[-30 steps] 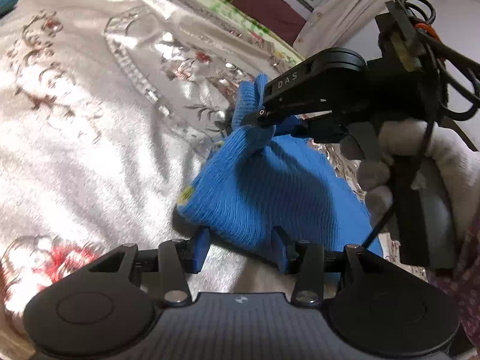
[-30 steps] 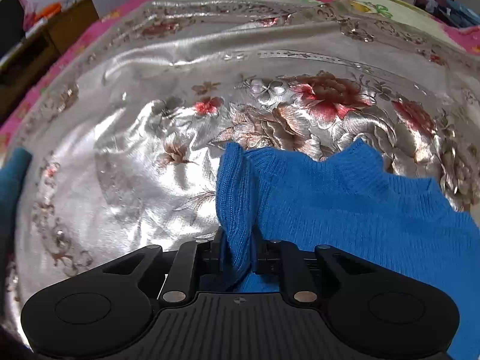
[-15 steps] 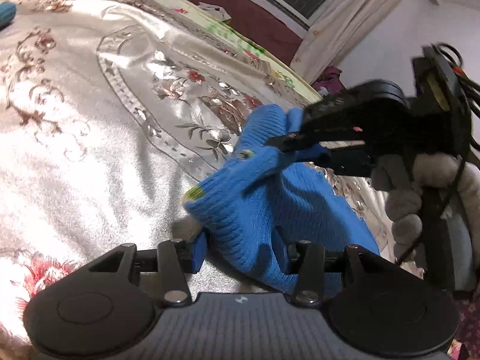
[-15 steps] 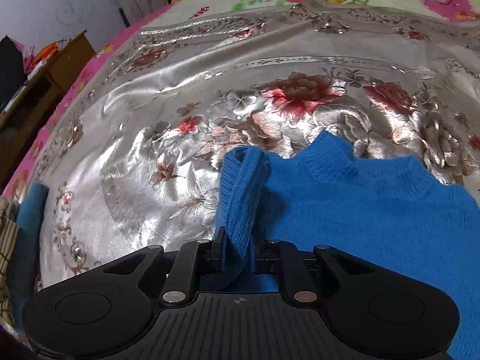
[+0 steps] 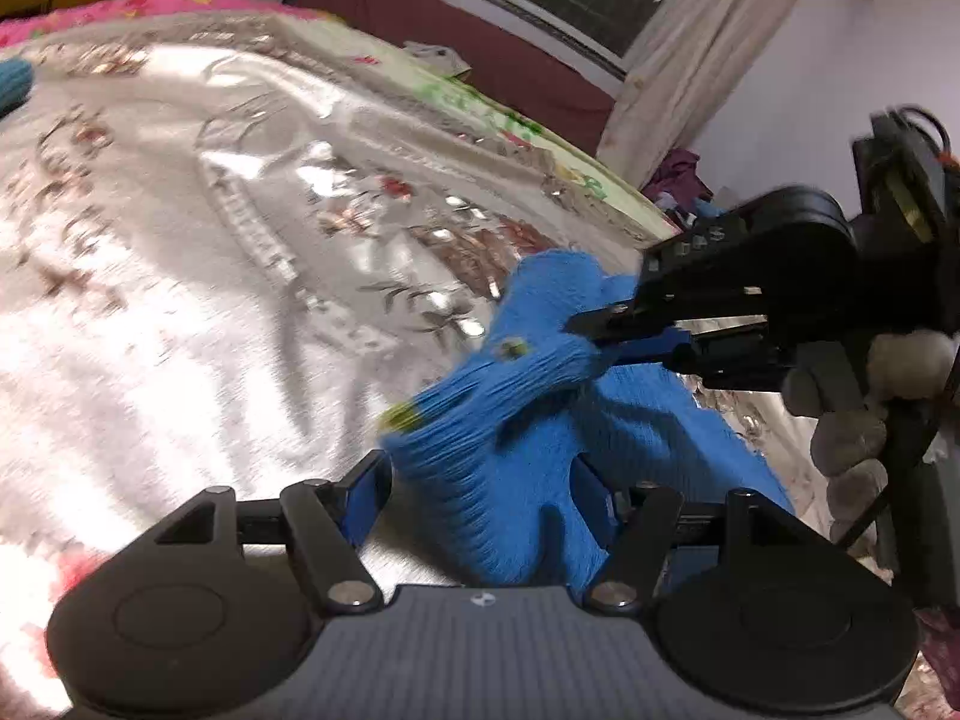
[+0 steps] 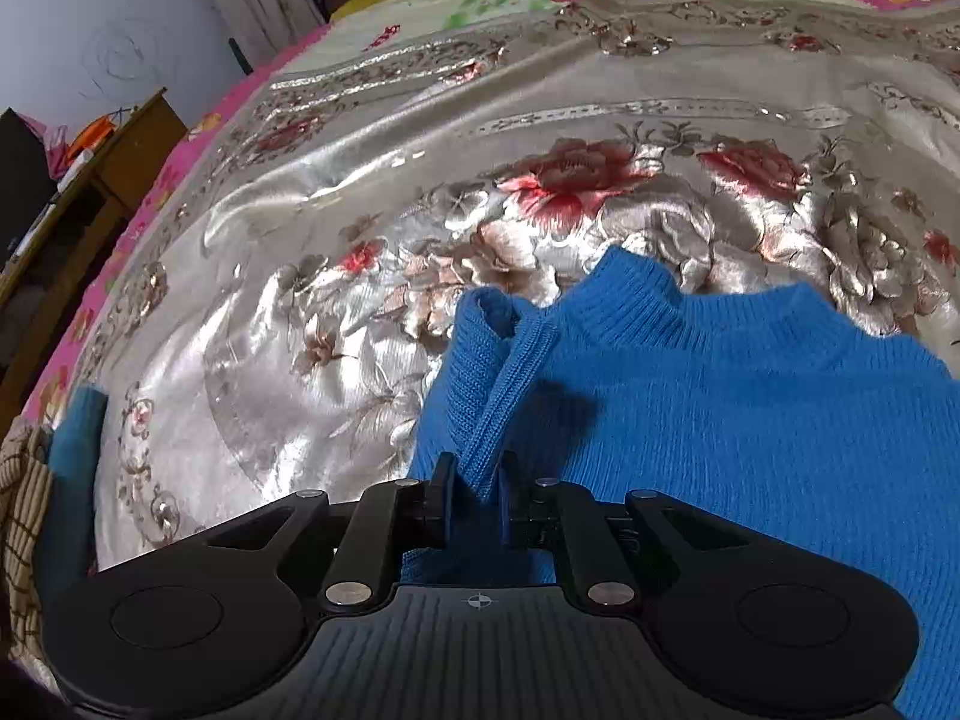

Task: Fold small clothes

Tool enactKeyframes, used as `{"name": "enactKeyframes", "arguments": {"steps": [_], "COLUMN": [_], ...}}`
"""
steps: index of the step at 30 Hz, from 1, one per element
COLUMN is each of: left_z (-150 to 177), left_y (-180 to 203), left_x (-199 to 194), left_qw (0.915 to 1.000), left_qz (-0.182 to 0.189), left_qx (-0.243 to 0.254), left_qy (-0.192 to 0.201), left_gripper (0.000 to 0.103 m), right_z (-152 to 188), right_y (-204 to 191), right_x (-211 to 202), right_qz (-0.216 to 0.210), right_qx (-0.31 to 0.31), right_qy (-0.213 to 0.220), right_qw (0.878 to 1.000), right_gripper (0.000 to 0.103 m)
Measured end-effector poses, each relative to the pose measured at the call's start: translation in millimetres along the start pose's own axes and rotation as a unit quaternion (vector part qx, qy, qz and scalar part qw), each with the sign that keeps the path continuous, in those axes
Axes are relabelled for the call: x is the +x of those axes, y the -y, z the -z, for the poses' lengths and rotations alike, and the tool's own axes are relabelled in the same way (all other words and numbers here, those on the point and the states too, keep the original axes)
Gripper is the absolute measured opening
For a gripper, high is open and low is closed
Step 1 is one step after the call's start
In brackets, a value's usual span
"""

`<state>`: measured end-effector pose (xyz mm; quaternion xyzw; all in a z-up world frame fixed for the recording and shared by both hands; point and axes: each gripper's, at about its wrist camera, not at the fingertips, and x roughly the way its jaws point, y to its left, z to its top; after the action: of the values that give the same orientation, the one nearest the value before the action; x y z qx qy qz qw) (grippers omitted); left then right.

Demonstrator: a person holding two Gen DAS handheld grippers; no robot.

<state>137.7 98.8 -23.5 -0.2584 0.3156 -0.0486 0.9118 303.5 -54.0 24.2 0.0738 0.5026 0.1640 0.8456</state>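
Observation:
A small blue knit sweater (image 6: 750, 396) lies on a shiny floral bedspread (image 6: 300, 276), its collar toward the far side. My right gripper (image 6: 475, 483) is shut on the sweater's ribbed sleeve cuff and holds it raised above the body. In the left wrist view the right gripper (image 5: 591, 333) comes in from the right, pinching the blue cuff (image 5: 540, 312). My left gripper (image 5: 474, 480) stands wide apart with blue fabric (image 5: 498, 474) bunched between its fingers; they do not press on it.
Folded teal cloth (image 6: 72, 438) and a checked brown cloth (image 6: 21, 492) lie at the bed's left edge. A wooden desk (image 6: 108, 174) stands left of the bed. A window and curtain (image 5: 678, 48) are behind the bed.
Both grippers have risen and tilted back, so more of the bed and room shows. The right gripper has lifted the cuff higher and drawn it over the sweater's body.

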Motion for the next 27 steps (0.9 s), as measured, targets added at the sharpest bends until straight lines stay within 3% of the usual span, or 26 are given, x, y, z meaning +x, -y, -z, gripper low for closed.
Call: {"name": "enactKeyframes", "arguments": {"steps": [2, 5, 8, 12, 19, 22, 27], "left_z": [-1, 4, 4, -2, -5, -5, -3], "left_y": [10, 18, 19, 13, 1, -3, -3], "left_x": [5, 1, -2, -4, 2, 5, 7], "left_qw": [0.9996, 0.9985, 0.9977, 0.9981, 0.9984, 0.998, 0.9975], "left_qz": [-0.004, 0.019, 0.034, 0.044, 0.05, 0.056, 0.062], "left_qx": [0.027, 0.052, 0.059, 0.043, 0.014, 0.002, -0.002], "left_qy": [-0.003, -0.007, -0.007, -0.008, -0.022, -0.029, -0.034], "left_gripper": [0.05, 0.037, 0.035, 0.033, 0.029, 0.029, 0.029], "right_z": [-1, -7, -15, -24, -18, -15, -11], "right_y": [-2, -8, -18, -55, -114, -124, -129], "right_x": [1, 4, 9, 26, 67, 85, 98], "right_qz": [0.005, 0.008, 0.011, 0.03, 0.106, 0.169, 0.202], "right_qx": [0.0, 0.001, -0.001, -0.051, -0.154, -0.197, -0.231], "right_qy": [-0.002, -0.011, -0.018, -0.036, -0.085, -0.11, -0.13], "right_qw": [1.0, 1.0, 1.0, 0.998, 0.979, 0.959, 0.943], "right_gripper": [0.019, 0.024, 0.039, 0.054, 0.055, 0.056, 0.052]}}
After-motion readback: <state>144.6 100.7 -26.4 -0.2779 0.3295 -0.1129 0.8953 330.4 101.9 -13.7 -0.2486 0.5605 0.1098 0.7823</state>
